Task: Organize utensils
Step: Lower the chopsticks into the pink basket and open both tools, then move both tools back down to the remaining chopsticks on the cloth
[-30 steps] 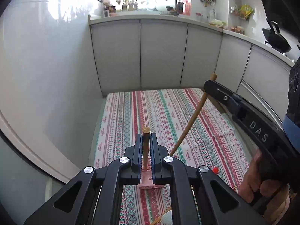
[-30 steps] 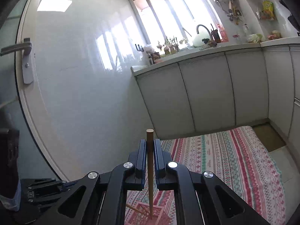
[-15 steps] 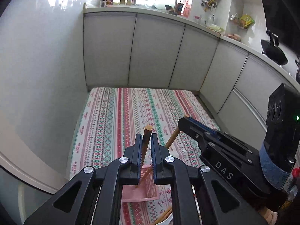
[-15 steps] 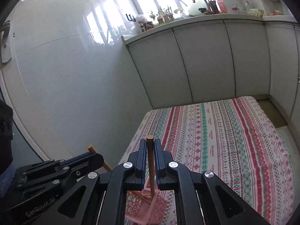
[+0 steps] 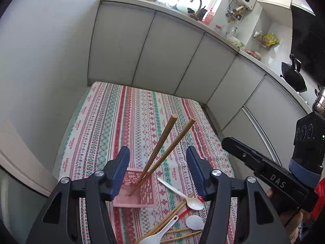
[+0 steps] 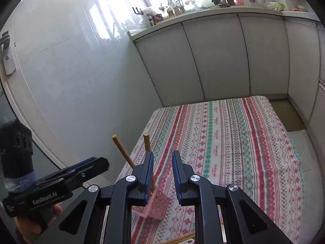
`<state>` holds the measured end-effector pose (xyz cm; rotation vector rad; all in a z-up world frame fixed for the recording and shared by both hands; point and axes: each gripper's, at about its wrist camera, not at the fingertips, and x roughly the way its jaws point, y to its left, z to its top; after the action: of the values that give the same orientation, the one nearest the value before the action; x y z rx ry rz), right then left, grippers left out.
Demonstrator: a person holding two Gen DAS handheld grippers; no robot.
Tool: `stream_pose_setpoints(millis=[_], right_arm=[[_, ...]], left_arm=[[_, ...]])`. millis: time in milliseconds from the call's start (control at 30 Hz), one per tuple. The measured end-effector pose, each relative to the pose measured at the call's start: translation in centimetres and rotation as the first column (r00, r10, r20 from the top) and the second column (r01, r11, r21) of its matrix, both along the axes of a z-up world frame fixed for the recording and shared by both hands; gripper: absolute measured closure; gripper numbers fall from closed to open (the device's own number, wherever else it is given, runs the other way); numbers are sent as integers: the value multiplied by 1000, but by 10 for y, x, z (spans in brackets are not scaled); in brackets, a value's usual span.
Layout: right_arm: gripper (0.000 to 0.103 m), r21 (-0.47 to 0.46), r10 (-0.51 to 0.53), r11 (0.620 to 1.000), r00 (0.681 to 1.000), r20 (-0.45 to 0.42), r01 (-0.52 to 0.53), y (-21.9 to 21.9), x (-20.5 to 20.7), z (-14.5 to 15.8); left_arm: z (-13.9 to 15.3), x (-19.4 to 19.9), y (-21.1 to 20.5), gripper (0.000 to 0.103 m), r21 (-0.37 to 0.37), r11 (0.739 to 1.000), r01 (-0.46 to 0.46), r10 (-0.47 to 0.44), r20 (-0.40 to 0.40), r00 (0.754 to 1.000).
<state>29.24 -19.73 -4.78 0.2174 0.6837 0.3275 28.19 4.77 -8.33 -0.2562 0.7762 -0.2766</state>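
On the striped tablecloth (image 5: 113, 122) stands a pink perforated basket (image 5: 142, 195), with two wooden chopsticks (image 5: 162, 142) leaning inside it, tips at the bottom. Left gripper (image 5: 157, 170) has just been opening; its jaws stand wide apart, either side of the chopsticks, touching neither. Right gripper (image 6: 162, 174) has just been opening too; its jaws are parted with nothing between them. Just beside the basket lie white spoons (image 5: 193, 202) and loose chopsticks (image 5: 172, 219).
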Motion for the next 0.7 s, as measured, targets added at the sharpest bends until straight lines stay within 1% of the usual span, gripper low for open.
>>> stream_pose_setpoints(millis=[33,67,133,200,300,400,467,500,600,700], right_arm=[[75,-15,-5,1000,1000,-19,5,-4,-3,-1],[58,-34,-17,999,999,-42,16,-10,-6,-4],[42,-67,-45,997,995,-86,39,-20,-11,-9],[42,-91,-58,995,984,-166,43,-30,-15,-20],[41,-95,-72,994,960,-271,47,-44,-19,-38],[38,-126,-86,991,943,-323,47,-53,-23,-53],[34,-156,-93,987,933,-347,41,-56,-27,-61],[34,-168,-94,985,927,-364,34,-57,-29,-67],[34,-198,-83,980,904,-419,-2,-60,-34,-84],[33,-249,-84,968,884,-459,-37,-63,-40,-100]], left_arm=[[-1,-4,1,33,13,1000,-1,1,-21,1000],[-5,-6,1,30,26,1000,3,-1,-46,999],[-14,-12,0,28,55,998,8,-2,-112,994],[-27,-17,-3,27,78,996,31,-16,-185,983],[-47,-26,-6,27,102,993,56,-28,-261,965],[-62,-33,-14,27,144,985,92,-43,-313,949],[-70,-39,-22,27,161,977,139,-77,-339,938],[-75,-42,-26,27,166,972,165,-96,-356,929],[-89,-47,-35,27,163,961,224,-141,-405,904],[-106,-49,-42,27,162,952,260,-165,-444,881]])
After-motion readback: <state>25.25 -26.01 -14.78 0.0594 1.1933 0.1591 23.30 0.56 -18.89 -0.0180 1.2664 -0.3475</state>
